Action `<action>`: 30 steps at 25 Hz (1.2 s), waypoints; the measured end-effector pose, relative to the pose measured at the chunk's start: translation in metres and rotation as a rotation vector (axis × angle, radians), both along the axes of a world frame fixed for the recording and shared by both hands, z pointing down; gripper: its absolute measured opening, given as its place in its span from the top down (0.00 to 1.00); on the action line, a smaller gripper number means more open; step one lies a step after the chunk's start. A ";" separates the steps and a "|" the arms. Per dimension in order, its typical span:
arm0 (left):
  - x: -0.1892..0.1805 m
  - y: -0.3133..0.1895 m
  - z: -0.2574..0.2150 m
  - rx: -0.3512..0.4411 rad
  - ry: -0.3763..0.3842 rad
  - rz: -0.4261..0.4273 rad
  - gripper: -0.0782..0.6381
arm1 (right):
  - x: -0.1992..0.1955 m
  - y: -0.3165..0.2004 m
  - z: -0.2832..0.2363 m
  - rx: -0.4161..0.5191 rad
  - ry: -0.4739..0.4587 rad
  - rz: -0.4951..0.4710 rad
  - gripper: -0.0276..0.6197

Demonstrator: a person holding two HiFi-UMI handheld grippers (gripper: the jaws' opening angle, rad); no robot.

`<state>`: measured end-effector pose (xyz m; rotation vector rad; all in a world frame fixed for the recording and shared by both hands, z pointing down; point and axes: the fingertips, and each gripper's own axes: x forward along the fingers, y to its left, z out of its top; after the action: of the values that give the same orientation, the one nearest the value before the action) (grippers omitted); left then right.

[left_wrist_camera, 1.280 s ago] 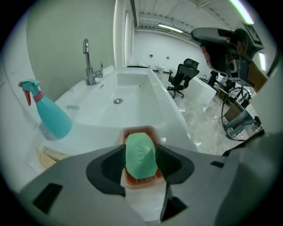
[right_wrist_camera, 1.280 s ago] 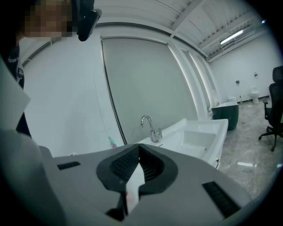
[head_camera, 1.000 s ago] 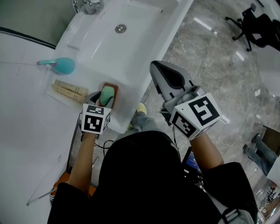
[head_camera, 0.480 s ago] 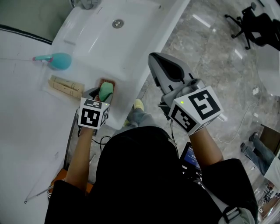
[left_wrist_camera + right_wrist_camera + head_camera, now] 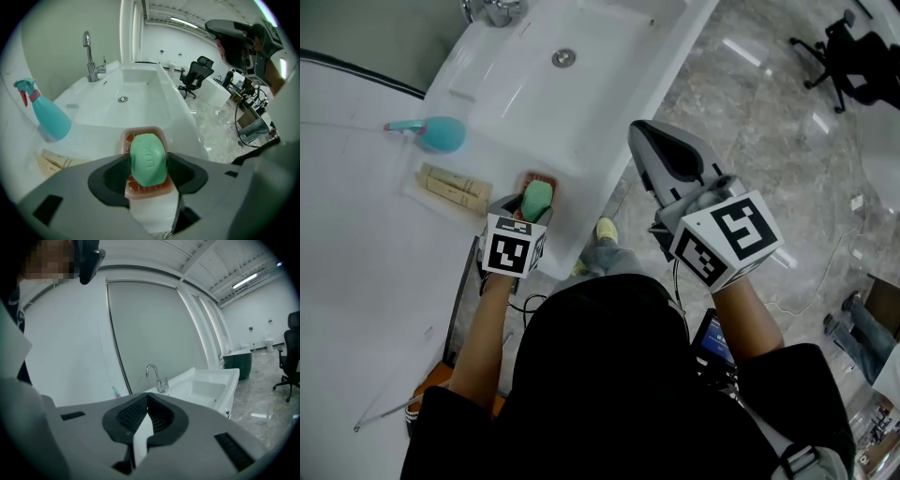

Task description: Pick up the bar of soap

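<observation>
The green bar of soap [image 5: 148, 150] lies on an orange soap dish [image 5: 140, 133] at the near rim of the white sink. My left gripper [image 5: 148, 160] points steeply down over it, with one jaw on each side of the bar. The jaws have just been opening, and they now flank the soap without a clear squeeze on it. From the head view the soap [image 5: 537, 199] shows just beyond the left gripper [image 5: 531, 210] and its marker cube. My right gripper [image 5: 639, 133] hangs over the floor to the right of the sink, its jaws [image 5: 146, 397] shut on nothing.
A teal spray bottle [image 5: 441, 134] and flat cream boxes [image 5: 455, 187] lie left of the dish on the white counter. The sink basin [image 5: 553, 94] and its faucet [image 5: 91, 61] lie beyond. Marble floor and an office chair [image 5: 853, 66] are at the right.
Only the head view has shifted slightly. Both grippers keep their places, and the soap stays between the left jaws over the dish.
</observation>
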<state>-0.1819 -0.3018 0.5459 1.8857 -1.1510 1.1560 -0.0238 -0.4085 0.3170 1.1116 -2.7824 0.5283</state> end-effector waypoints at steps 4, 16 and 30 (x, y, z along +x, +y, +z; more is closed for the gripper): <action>-0.009 -0.004 0.003 0.008 -0.054 -0.004 0.54 | 0.000 0.000 0.001 -0.001 -0.002 0.005 0.95; -0.012 -0.006 0.011 -0.040 -0.121 0.069 0.54 | 0.002 0.003 0.004 -0.002 0.000 0.017 0.95; 0.000 0.003 0.009 -0.108 -0.092 0.173 0.54 | 0.004 0.004 0.003 -0.010 0.002 0.031 0.95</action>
<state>-0.1816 -0.2986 0.5550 1.8948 -0.9668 1.3842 -0.0197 -0.4048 0.3201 1.1549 -2.7624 0.5430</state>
